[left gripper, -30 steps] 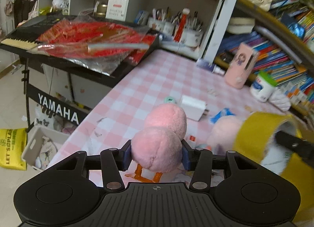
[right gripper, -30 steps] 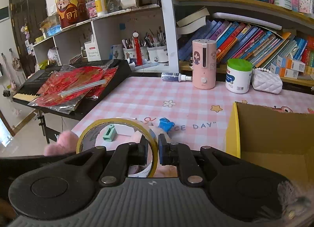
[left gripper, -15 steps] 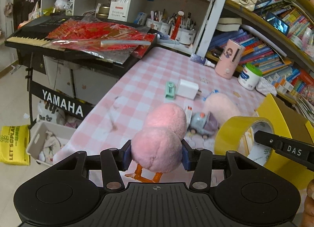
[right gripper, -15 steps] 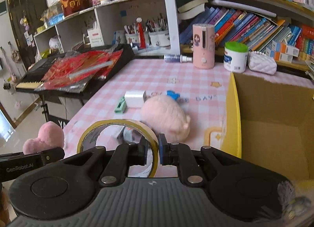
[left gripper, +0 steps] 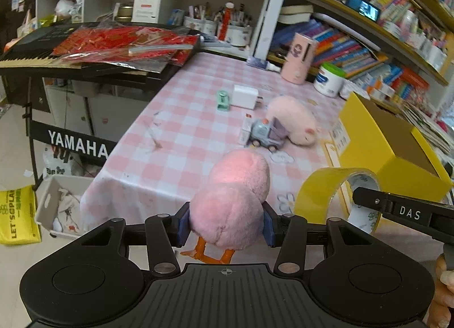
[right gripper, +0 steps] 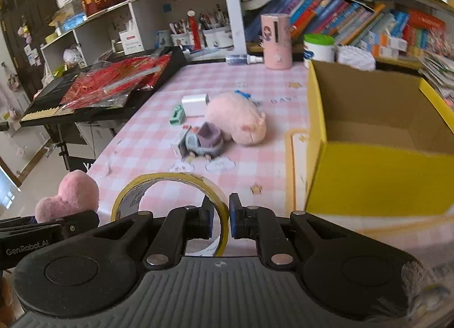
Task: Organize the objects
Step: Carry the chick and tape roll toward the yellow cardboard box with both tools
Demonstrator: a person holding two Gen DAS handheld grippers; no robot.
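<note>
A: What does the left wrist view give that the right one does not?

B: It shows the left gripper (left gripper: 225, 224) closed on a pink plush bird (left gripper: 231, 203). Both blue pads press its round body, and the orange feet hang below the fingers. It also shows the outer face of the yellow tape roll (left gripper: 337, 197) and the side arm of the right gripper (right gripper: 220, 218).

A: And the right wrist view?

B: There the right gripper pinches the wall of the tape roll, one finger inside the ring and one outside, nearly shut. You also look into the yellow cardboard box (right gripper: 377, 183), and its inside looks bare.

A: What differs from a second ago?

B: Both grippers have pulled back from the table (left gripper: 181, 140). The pink plush pig (left gripper: 293, 121), the toy truck (left gripper: 264, 136), the white charger (left gripper: 244, 96) and the green clip (left gripper: 223, 100) now sit farther off, and more of the box is in sight.

A: How do the held things point?

B: The bird's long axis runs away from the camera, head forward. The tape roll stands on edge, above the near table edge, its hole facing the left gripper.
</note>
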